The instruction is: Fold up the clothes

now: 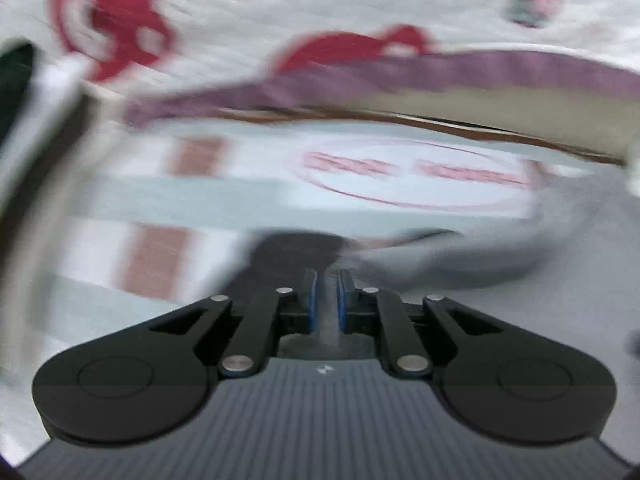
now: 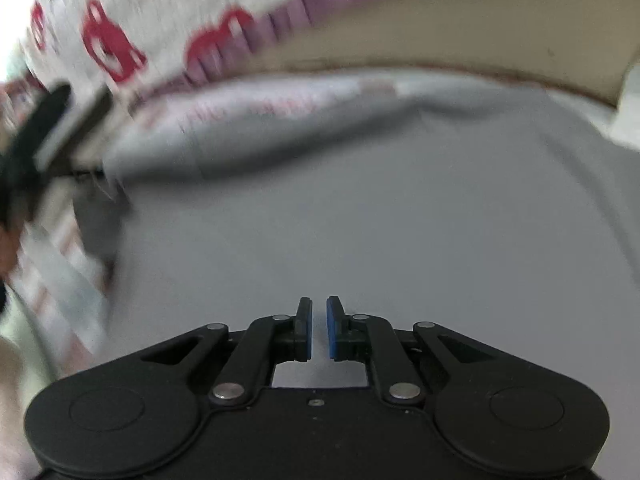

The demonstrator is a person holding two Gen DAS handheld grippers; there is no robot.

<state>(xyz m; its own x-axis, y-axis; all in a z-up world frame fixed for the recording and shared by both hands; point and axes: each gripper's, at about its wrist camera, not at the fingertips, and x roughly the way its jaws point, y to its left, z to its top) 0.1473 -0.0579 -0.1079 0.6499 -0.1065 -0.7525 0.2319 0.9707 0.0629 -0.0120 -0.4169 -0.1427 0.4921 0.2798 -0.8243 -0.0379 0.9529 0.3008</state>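
Observation:
A grey garment [image 2: 360,208] lies spread below the right gripper, with a raised fold along its far side. In the left wrist view its grey cloth [image 1: 440,264] runs in between the fingers. My left gripper [image 1: 327,280] is shut on a pinch of this grey cloth. My right gripper [image 2: 319,308] hovers over the flat grey cloth, its blue pads a narrow gap apart with nothing between them. My left gripper also shows at the left of the right wrist view [image 2: 60,132], at the garment's left edge. Both views are motion-blurred.
The surface is a pale sheet with red stripes and a red oval logo [image 1: 408,172]. Beyond lies a white quilt with red prints [image 1: 112,20] and a purple border [image 1: 480,68]. A beige edge [image 2: 460,40] runs behind the garment.

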